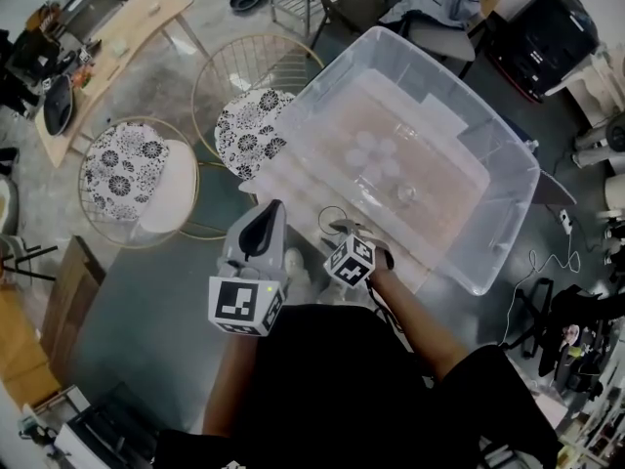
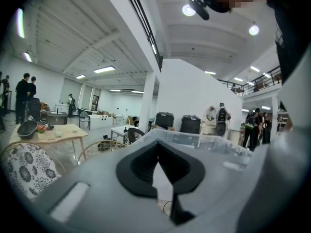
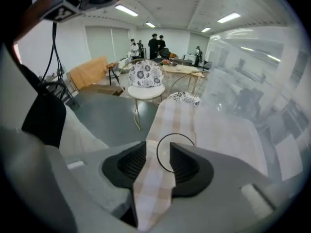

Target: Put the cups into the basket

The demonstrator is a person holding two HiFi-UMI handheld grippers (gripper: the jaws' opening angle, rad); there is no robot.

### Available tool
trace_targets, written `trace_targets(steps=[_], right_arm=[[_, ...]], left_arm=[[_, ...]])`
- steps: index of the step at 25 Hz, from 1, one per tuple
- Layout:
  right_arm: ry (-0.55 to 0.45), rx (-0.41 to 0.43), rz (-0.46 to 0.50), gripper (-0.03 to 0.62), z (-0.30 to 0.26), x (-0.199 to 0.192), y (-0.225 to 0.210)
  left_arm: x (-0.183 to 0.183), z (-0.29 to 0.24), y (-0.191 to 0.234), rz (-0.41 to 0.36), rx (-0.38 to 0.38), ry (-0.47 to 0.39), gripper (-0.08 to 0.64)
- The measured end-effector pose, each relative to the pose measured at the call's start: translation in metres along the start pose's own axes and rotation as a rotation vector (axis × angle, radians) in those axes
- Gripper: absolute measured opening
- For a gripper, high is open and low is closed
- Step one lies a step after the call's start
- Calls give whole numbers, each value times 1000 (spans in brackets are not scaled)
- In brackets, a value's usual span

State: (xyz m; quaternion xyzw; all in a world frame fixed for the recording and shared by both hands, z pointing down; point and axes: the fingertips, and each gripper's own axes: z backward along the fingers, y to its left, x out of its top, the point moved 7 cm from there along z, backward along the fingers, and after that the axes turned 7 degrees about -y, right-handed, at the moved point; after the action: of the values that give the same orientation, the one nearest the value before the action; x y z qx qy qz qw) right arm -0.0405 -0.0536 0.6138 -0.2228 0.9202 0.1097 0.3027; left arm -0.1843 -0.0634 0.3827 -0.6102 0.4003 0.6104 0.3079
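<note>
Clear plastic cup [image 3: 176,140] stands on the checked counter [image 3: 167,115] at the right gripper [image 3: 158,149] tips, jaws apart, not clamped. Likely light, thin-walled, slippery, crushable: pinch gently across the rim. Left gripper [image 2: 158,160] closed, empty. Count: one cup here, second cup [image 1: 405,193] ahead inside the basket [image 1: 337,62]; others unclear.

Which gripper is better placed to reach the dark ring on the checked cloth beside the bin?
Right, likely. The right gripper is open, with the ring lying on the cloth just ahead of its fingers; the left gripper is shut and aimed higher, over the bin.
</note>
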Motion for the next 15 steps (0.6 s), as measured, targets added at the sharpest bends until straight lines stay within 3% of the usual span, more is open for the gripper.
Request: trace_targets(steps=[15], right_arm=[[346,44,408,153,-61,-21,9]], left_arm=[[3,14,-3,-44,28,14,6]])
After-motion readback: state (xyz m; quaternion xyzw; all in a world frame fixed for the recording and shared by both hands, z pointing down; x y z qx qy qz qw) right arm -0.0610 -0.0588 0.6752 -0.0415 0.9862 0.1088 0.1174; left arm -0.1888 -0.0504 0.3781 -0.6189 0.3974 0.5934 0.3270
